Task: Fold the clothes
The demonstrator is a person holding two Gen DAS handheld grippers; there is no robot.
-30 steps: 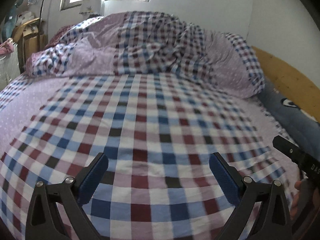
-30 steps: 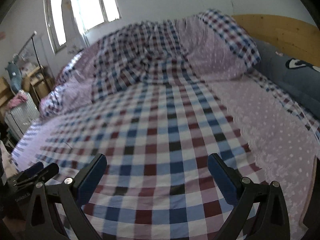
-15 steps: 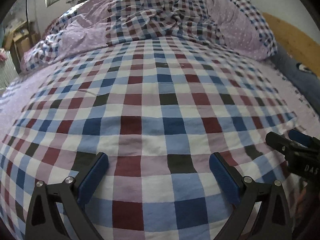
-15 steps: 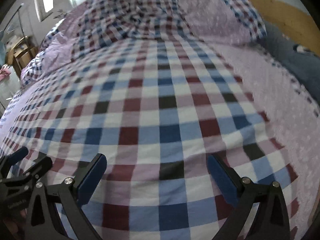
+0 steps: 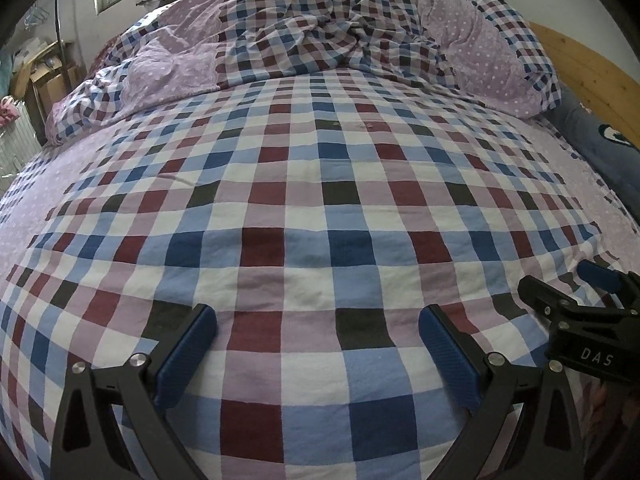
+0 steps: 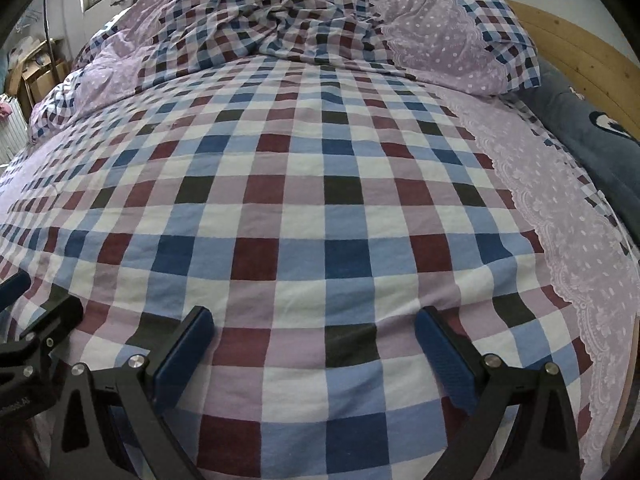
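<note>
A checked sheet [image 5: 320,208] in red, blue, white and lilac lies spread flat over the bed and fills both views [image 6: 320,200]. I see no separate garment on it. My left gripper [image 5: 317,320] hovers low over the near part of the sheet, open, with nothing between its blue pads. My right gripper [image 6: 314,320] does the same a little to the right, also open and empty. In the left wrist view the right gripper [image 5: 568,284] shows at the right edge. In the right wrist view the left gripper [image 6: 40,300] shows at the left edge.
A crumpled checked and lilac dotted duvet [image 5: 312,32] is heaped along the far side. A wooden headboard [image 5: 580,68] and a dark blue pillow [image 5: 600,148] lie to the right. Shelves and boxes [image 5: 44,76] stand at the far left.
Both grippers have dropped and tilted down towards the sheet, so the checks look larger and the wall and window have nearly left the views. Both stay open.
</note>
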